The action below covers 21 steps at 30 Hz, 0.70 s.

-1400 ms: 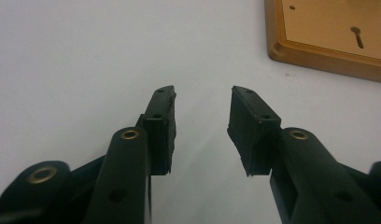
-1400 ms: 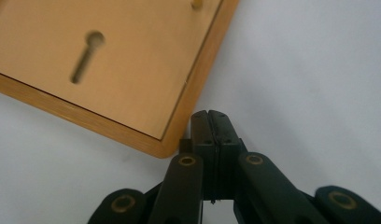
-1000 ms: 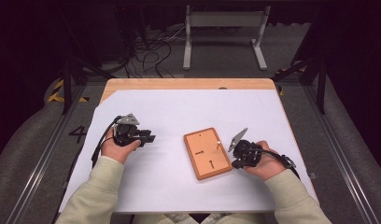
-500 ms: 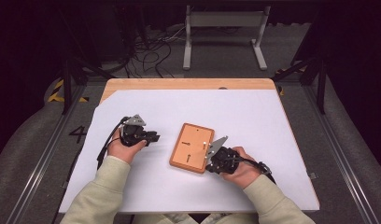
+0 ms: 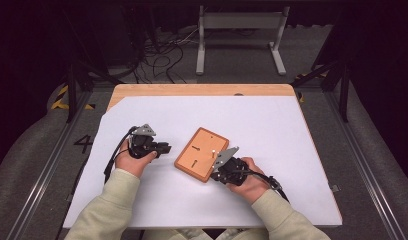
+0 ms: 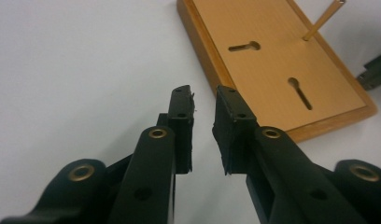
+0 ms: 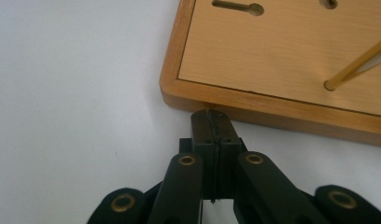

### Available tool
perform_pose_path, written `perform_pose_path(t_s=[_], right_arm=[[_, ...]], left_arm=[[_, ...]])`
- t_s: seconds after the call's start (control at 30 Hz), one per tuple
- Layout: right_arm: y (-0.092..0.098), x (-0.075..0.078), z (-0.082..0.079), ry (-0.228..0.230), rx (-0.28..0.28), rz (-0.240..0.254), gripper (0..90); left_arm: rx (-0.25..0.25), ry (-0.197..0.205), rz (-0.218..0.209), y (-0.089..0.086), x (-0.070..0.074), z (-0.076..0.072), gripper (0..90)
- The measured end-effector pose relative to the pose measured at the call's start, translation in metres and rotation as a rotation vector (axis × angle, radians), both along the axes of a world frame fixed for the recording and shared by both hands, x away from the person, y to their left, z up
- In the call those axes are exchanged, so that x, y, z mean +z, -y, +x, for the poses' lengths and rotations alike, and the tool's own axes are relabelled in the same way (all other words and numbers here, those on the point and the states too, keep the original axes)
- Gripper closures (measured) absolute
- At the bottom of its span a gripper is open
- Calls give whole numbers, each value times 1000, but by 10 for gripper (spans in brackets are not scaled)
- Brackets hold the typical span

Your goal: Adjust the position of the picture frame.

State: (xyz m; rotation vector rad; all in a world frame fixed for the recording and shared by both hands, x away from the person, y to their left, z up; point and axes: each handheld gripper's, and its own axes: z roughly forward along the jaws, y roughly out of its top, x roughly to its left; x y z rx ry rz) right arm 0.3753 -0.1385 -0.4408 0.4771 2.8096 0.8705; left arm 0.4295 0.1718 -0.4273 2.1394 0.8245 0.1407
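Note:
A flat wooden board (image 5: 199, 152) with keyhole slots lies tilted on the white sheet, and a thin brass peg (image 6: 321, 21) stands up from it. My right gripper (image 5: 214, 172) is shut with nothing between its pads. In the right gripper view its tips (image 7: 210, 114) rest against the near edge of the board (image 7: 282, 60). To the left of the board is my left gripper (image 5: 167, 148), pointing at it. Its jaws have just been closing and stand a narrow gap apart (image 6: 202, 95), holding nothing, just short of the corner of the board (image 6: 282, 60).
The white sheet (image 5: 272, 130) covers a wooden table whose bare back edge (image 5: 202, 90) shows. A grey metal stand (image 5: 239, 22) and loose cables (image 5: 157, 50) sit on the floor beyond it. Rails run along both sides of the table.
The right gripper has moved left, and the board has slid left in front of it and turned. The left hand has stayed in place.

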Motion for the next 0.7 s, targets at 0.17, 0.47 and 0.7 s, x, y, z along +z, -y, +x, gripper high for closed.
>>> perform_pose_path(t_s=[0.17,0.47,0.7], right_arm=[[25,15,6,3,-54,56,900],[60,32,20,20,-172,136,900],[67,39,38,28,-209,162,900]], left_arm=[[-55,-56,-8,2,1,-14,855],[-163,-125,3,11,-4,-40,898],[-185,-143,35,19,-10,-38,899]])
